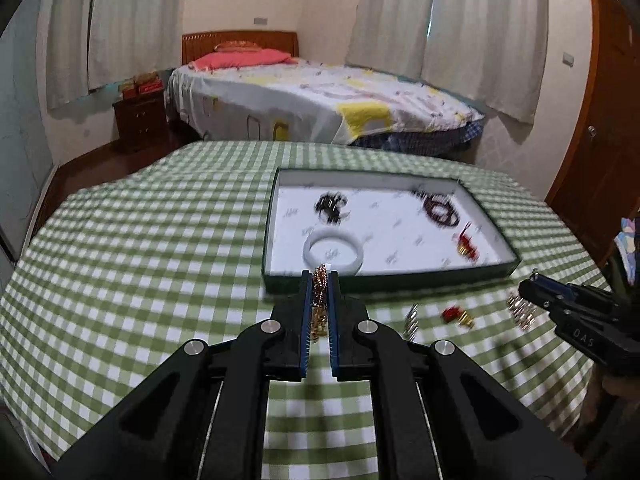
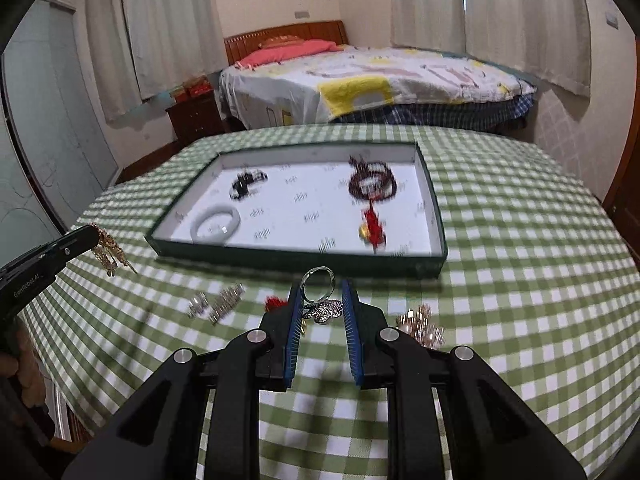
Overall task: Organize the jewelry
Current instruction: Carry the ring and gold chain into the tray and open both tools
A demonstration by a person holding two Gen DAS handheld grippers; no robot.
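Note:
My left gripper (image 1: 320,276) is shut on a gold chain piece (image 1: 319,304), held above the table just before the near wall of the green tray (image 1: 384,280). It also shows in the right wrist view (image 2: 90,236) with the gold piece (image 2: 110,254) dangling. My right gripper (image 2: 322,288) is shut on a silver ring (image 2: 318,278) with a sparkly ornament (image 2: 328,310), near the tray's (image 2: 300,258) front wall. In the tray lie a white bangle (image 1: 334,250), a black piece (image 1: 331,204), a dark bead bracelet (image 1: 440,210) and a red-gold charm (image 1: 466,244).
On the green checked tablecloth (image 2: 500,240) lie silver pieces (image 2: 218,302), a red tassel piece (image 2: 274,302) and a rose-gold cluster (image 2: 422,326). In the left wrist view the right gripper (image 1: 532,284) is at the right. A bed (image 1: 320,96) stands behind the table.

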